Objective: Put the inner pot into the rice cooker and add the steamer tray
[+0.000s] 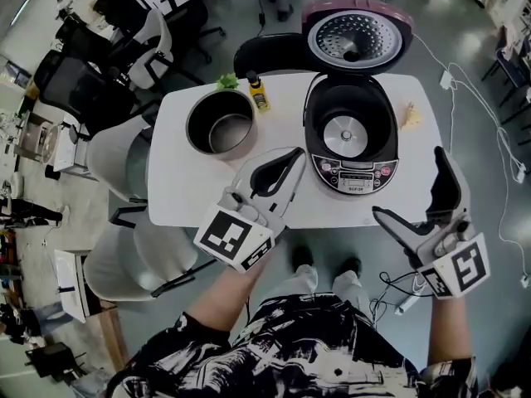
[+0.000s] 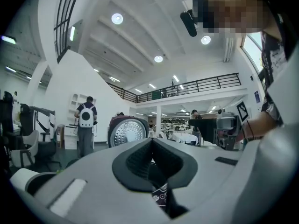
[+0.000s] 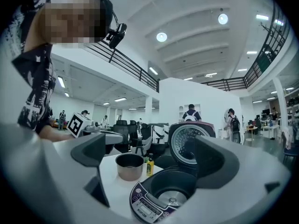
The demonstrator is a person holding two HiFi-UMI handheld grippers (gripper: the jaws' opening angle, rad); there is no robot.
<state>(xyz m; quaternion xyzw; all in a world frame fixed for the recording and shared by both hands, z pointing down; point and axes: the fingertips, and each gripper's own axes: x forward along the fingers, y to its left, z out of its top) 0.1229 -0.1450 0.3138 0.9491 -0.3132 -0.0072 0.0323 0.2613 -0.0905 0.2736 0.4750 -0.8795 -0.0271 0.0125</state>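
White table (image 1: 178, 181) from above; open rice cooker (image 1: 350, 135), cavity bare; inner pot (image 1: 221, 123) stands at its 9 o'clock, apart; left gripper (image 1: 290, 156) at 7 o'clock, jaws pressed together, holding nothing; right gripper (image 1: 408, 185) at 5 o'clock, jaws spread, empty.

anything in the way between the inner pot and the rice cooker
Nothing visible does. The inner pot sits left of the open rice cooker, apart from it; a yellow bottle stands behind the gap, off the straight path.
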